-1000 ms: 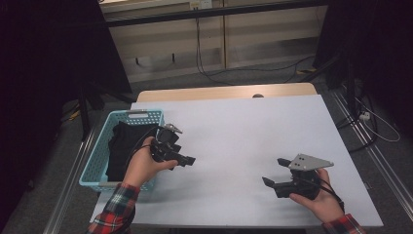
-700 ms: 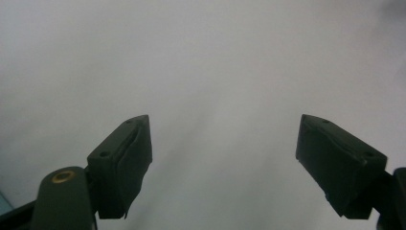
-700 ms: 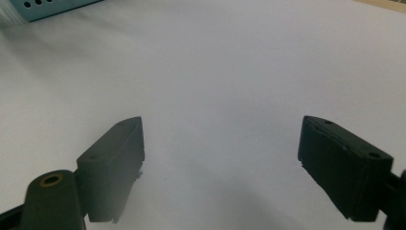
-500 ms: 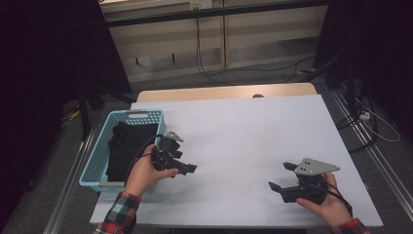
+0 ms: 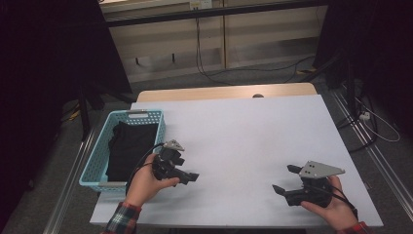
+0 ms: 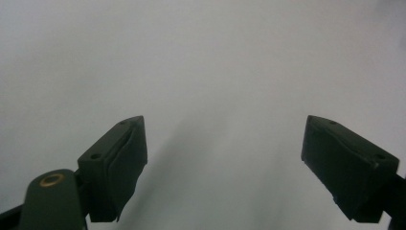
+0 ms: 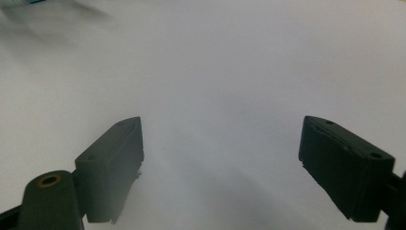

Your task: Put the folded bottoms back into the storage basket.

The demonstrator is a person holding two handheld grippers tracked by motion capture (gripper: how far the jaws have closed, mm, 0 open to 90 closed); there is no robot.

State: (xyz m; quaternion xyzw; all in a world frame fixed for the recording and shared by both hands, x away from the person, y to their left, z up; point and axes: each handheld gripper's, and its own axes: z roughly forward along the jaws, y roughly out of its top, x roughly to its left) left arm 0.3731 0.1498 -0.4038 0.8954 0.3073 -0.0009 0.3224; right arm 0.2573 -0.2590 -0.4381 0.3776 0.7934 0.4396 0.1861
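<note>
high view: black cloth point(image 5: 130, 148) lying inside blue basket point(image 5: 100, 161) at table's point(image 5: 243, 126) left edge; left gripper point(image 5: 187, 177) just beside it, jaws just opened wider, empty; right gripper point(image 5: 285, 181) near front right corner, spread wide, empty | left gripper view: bare tabletop between jaws | right gripper view: same | advice: turn left toward basket, descend onto cloth fold, pinch firmly.

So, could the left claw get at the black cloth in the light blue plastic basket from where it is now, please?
Probably yes: the left claw is open and empty beside the light blue plastic basket, whose top is open, and nothing lies between it and the black cloth.
</note>
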